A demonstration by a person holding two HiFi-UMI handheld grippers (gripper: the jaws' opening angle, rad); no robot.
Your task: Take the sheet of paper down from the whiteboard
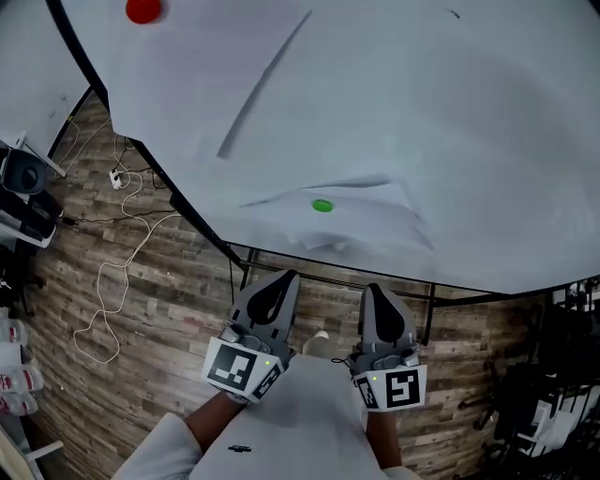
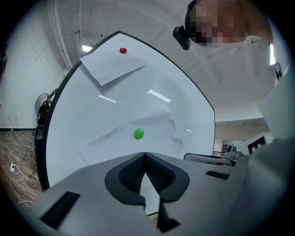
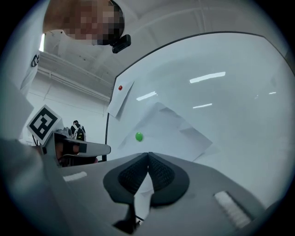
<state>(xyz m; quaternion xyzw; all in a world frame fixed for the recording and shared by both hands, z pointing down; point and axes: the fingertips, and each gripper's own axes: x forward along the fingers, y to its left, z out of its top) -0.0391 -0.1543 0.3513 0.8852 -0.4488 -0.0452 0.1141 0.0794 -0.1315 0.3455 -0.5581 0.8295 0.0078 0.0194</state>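
Observation:
A white sheet of paper [image 1: 361, 223] hangs low on the whiteboard [image 1: 450, 122], creased and pinned by a green magnet [image 1: 322, 205]. A second sheet [image 1: 234, 75] hangs higher up under a red magnet [image 1: 142, 9]. My left gripper [image 1: 285, 277] and right gripper [image 1: 373, 289] sit side by side below the board's lower edge, apart from the paper, both shut with nothing in them. The left gripper view has the green magnet [image 2: 138, 133] just above the closed jaws, with the creased sheet [image 2: 152, 120] around it. In the right gripper view the same sheet [image 3: 173, 129] lies ahead.
White cables [image 1: 117, 281] and a power strip [image 1: 116, 178] lie on the wood floor at left, near dark equipment [image 1: 23, 178]. The board's black stand rail [image 1: 333, 272] runs just beyond the grippers. More dark gear [image 1: 553, 384] stands at the right.

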